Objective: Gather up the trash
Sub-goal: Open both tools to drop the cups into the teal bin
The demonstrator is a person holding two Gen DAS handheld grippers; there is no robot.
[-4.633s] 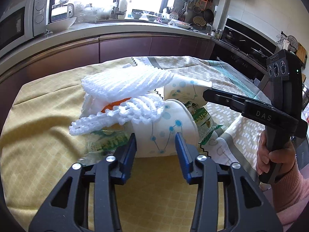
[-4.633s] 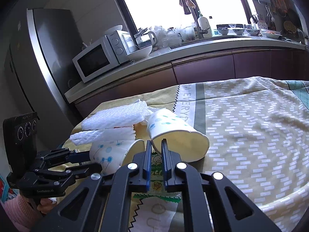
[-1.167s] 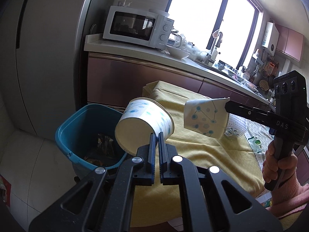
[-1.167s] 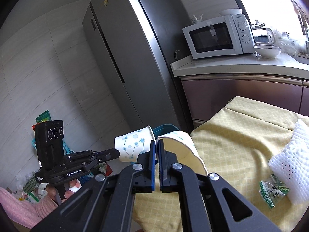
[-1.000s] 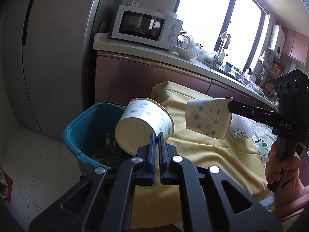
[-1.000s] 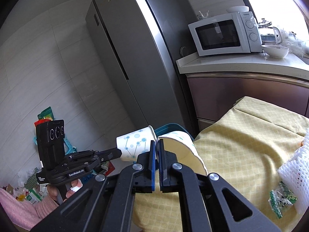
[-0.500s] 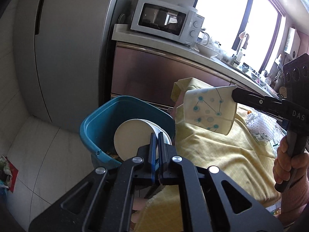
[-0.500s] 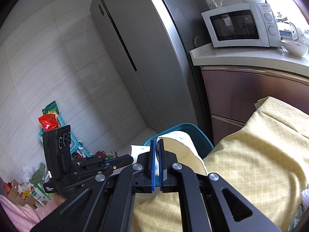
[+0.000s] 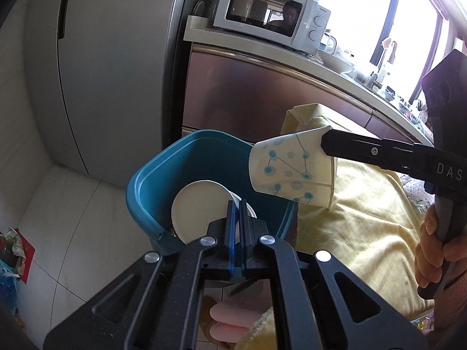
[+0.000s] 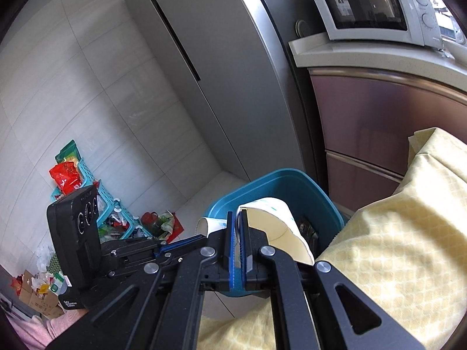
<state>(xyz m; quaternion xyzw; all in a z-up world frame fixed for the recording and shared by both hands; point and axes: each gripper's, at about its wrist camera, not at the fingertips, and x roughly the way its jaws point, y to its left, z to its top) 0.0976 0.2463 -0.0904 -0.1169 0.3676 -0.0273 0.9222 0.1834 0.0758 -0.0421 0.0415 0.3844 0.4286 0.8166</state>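
Pinching paper cups (image 9: 201, 207) — both tools (image 9: 237, 213) level over bin (image 9: 151, 175).

Two paper cups: one with its plain base showing (image 9: 201, 210), one patterned with blue dots (image 9: 292, 169). Two grippers, the left gripper (image 9: 237, 233) and the right gripper (image 10: 238, 245), each clamped on a cup. One teal bin (image 9: 151, 180). One microwave (image 9: 271, 14) on the one counter (image 9: 262, 46). One fridge (image 9: 102, 73). One yellow cloth (image 9: 364, 210).
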